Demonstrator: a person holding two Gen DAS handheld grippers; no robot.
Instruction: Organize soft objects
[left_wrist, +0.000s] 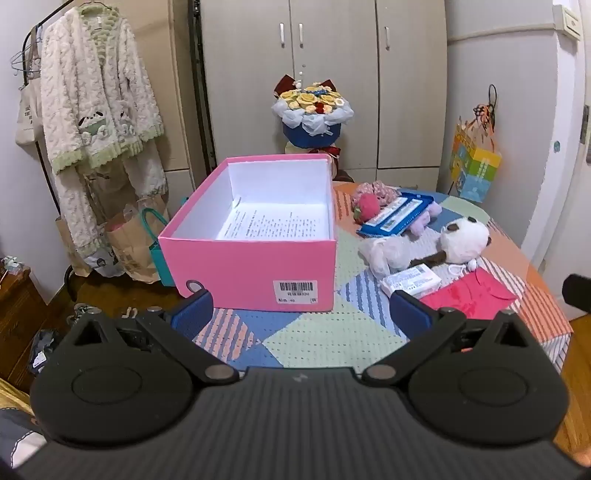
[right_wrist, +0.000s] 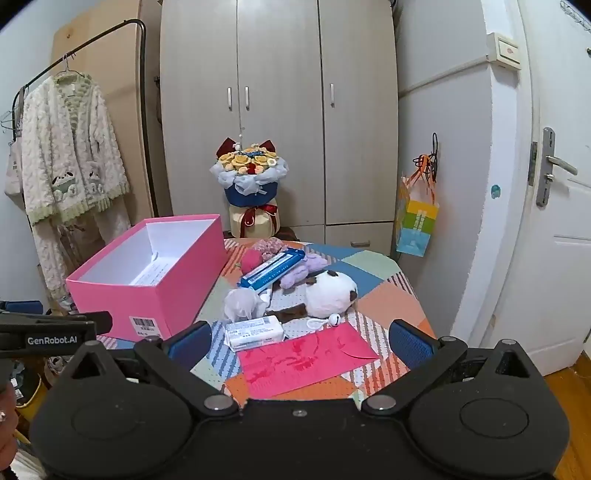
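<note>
An open pink box (left_wrist: 255, 269) (right_wrist: 155, 284) with a printed sheet on its white floor stands on the left of the patchwork table (left_wrist: 325, 332) (right_wrist: 384, 295). To its right lie a white panda plush (left_wrist: 463, 236) (right_wrist: 330, 291), a white soft bundle (left_wrist: 384, 253) (right_wrist: 242, 304), a pink strawberry plush (left_wrist: 367, 206) (right_wrist: 251, 258) and a lilac plush (right_wrist: 301, 271) under a blue packet (left_wrist: 397, 214) (right_wrist: 273, 271). My left gripper (left_wrist: 301, 314) hangs open just before the box. My right gripper (right_wrist: 301, 338) is open over a tissue pack (right_wrist: 255, 334) (left_wrist: 412, 282) and a red envelope (right_wrist: 303, 360) (left_wrist: 469, 297).
A flower bouquet (left_wrist: 312, 110) (right_wrist: 251, 173) stands behind the table before grey wardrobes. Fluffy pyjamas (left_wrist: 96, 110) hang on a rack at left, paper bags (left_wrist: 129, 243) below it. A colourful bag (right_wrist: 417, 221) hangs at right beside a white door (right_wrist: 554, 221).
</note>
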